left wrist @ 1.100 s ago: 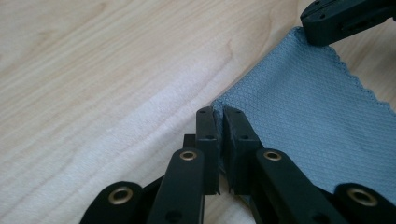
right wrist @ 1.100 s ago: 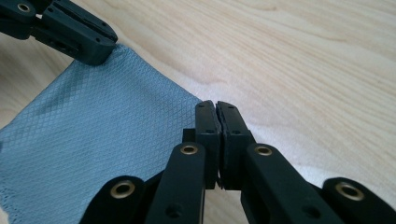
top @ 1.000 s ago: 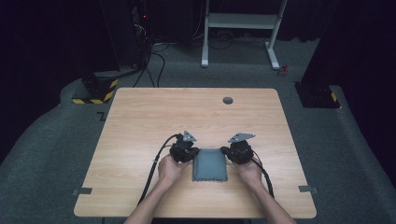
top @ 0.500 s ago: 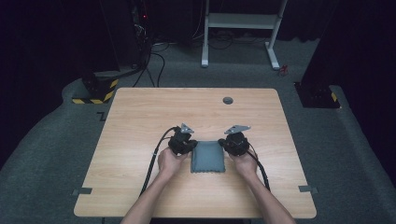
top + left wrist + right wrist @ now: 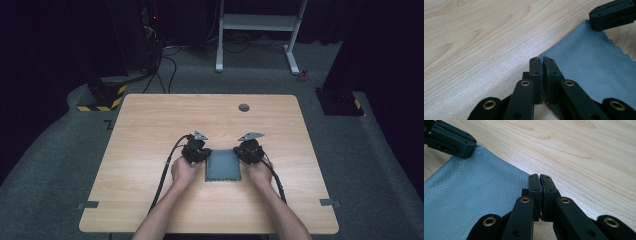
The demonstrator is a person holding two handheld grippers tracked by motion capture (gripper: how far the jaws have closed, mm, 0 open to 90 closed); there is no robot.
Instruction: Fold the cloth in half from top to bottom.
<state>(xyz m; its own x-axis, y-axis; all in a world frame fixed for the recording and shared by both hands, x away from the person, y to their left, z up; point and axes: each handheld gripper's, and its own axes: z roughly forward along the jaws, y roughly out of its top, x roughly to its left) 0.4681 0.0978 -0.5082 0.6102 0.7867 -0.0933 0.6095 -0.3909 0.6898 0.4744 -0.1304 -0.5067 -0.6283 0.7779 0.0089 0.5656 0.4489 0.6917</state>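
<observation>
Grey cloth (image 5: 223, 165) stretched between two hand-held grippers, low over the worktop (image 5: 150, 125).
Left hand-held gripper (image 5: 541, 65) clamped on far-left corner, right hand-held gripper (image 5: 540, 182) on far-right corner; folded cloth hanging back toward the person, both equally near.

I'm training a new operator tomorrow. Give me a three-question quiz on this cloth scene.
1. True or false: both claws are shut on corners of the grey cloth.
2. Which cloth corners do the left claw and right claw pinch: far or near?
3. What small dark round thing sits near the table's far edge?

Key: 1 true. 2 the far corners, one each. 3 a round dark spot; what it is cannot be told.
</observation>
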